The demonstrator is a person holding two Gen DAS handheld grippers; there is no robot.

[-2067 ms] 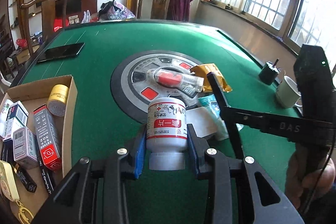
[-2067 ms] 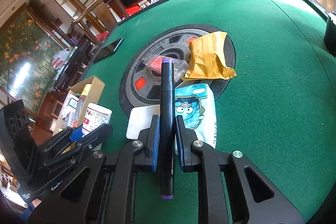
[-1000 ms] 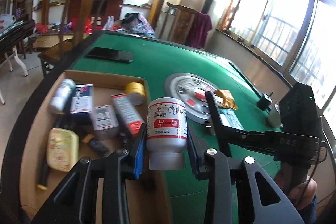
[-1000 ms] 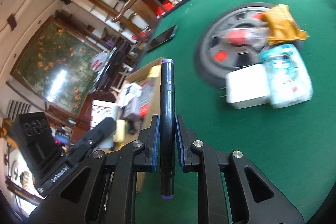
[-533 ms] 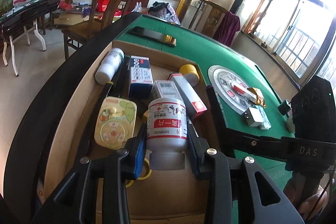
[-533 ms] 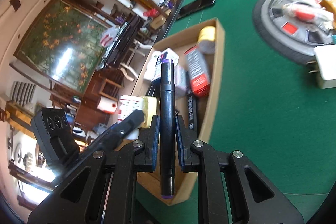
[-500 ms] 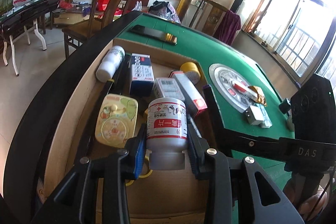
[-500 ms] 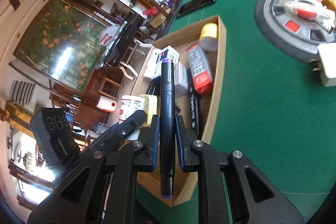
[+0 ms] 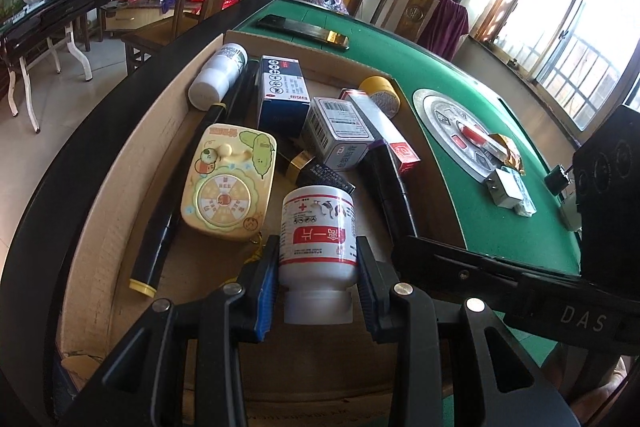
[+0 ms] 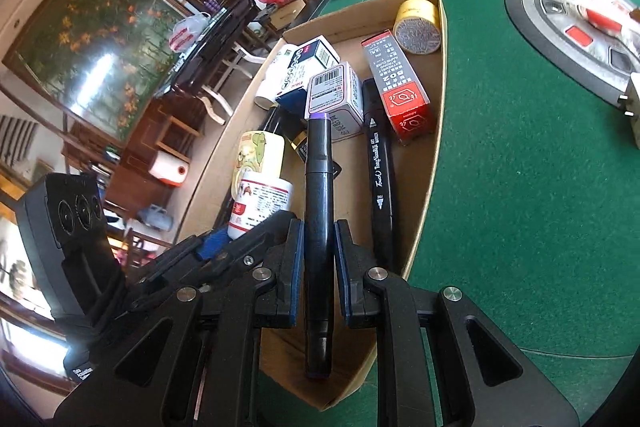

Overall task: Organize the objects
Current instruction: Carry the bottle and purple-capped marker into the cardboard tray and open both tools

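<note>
Cardboard tray [image 9: 120, 195] is lying at the left edge of the green tabletop [image 9: 460, 91], already crowded with things; the left gripper [image 9: 318, 283] is hovering over its near end with its blue-padded fingers [image 9: 267, 287] pressing on both sides of a white pill bottle [image 9: 318, 233], which is pointing cap-first toward the camera with its red-banded label facing up; the fingers are standing partly open, as wide as the bottle. Whether the bottle is touching the tray floor cannot be told. The right gripper [image 10: 317, 263] is hanging just to the right of the left one, over the same end of the tray, its fingers nearly shut and clamping a black marker [image 10: 319, 227] with a purple end cap; the marker is running lengthwise between the fingers and pointing into the tray.

Inside the tray, a cream-coloured cartoon case [image 9: 230, 183] is lying left of the bottle; a long black marker with a yellow end [image 9: 176, 203] is stretching along the left wall; a white bottle [image 9: 218, 77] is lying in the far left corner; a blue-and-white box [image 9: 282, 95], a grey barcode box [image 9: 340, 131] and a red-ended carton [image 9: 384, 131] are crowding the middle; a yellow-lidded jar [image 9: 382, 93] is sitting in the far right corner; another black marker [image 10: 380, 183] is lying along the right wall. A dark phone [image 9: 302, 31] is resting on the tabletop just beyond the tray; a round grey centre panel [image 9: 448, 131] is lying well to the right.
</note>
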